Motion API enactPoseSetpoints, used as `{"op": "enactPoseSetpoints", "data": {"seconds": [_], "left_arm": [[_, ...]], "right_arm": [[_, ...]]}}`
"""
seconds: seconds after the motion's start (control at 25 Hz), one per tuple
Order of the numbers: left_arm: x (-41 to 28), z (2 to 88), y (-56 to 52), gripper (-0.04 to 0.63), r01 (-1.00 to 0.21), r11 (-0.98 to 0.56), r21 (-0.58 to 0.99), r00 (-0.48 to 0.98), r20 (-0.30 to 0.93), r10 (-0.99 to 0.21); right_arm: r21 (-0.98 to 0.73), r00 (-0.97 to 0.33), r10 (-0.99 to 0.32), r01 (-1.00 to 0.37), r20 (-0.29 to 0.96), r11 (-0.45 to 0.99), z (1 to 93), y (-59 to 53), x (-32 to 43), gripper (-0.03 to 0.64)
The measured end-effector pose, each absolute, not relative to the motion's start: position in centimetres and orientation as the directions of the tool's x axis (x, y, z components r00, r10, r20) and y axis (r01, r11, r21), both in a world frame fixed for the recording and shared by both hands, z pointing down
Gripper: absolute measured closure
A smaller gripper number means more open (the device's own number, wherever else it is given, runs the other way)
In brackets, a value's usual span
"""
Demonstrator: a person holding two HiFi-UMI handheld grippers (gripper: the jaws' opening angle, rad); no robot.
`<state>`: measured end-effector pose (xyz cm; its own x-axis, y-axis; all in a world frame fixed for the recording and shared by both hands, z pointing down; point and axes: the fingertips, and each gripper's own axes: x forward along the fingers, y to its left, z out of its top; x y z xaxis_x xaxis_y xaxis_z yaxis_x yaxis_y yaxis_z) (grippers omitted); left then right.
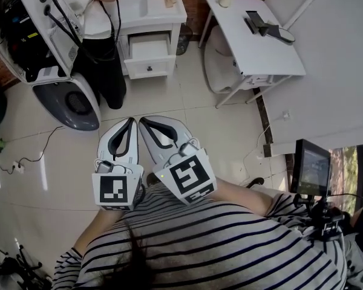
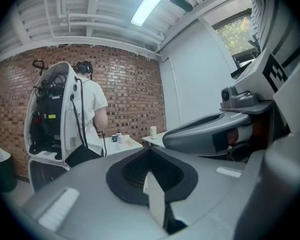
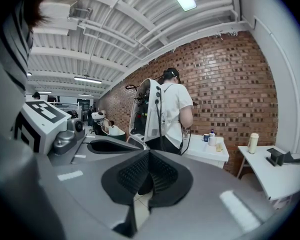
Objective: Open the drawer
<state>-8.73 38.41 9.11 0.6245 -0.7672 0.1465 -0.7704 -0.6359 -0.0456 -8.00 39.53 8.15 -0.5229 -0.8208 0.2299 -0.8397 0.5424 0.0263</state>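
Striped shirt cut off below; drawer distant, small

The tiled floor is viewed steeply from overhead. Both gripper views are taken level along their jaws toward a distant brick wall. The white cabinet (far off) is shared by all.

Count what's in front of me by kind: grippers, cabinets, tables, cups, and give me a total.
Grippers: 2, left gripper and right gripper
Cabinet: 1
Table: 1
Cups: 3, blue cup, white cup, tall cup
Total: 7
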Motion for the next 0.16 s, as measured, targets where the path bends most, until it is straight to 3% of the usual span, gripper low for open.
{"op": "enactPoseSetpoints", "data": {"seconds": [0.16], "left_arm": [[-9.21,9.48,38.1,0.581,-0.775,-0.629,-0.057,0.616,0.152,-0.773]], "right_arm": [[0.026,-0.528,-0.817,-0.836,0.232,0.548,8.17,39.27,-8.24,0.617]]}}
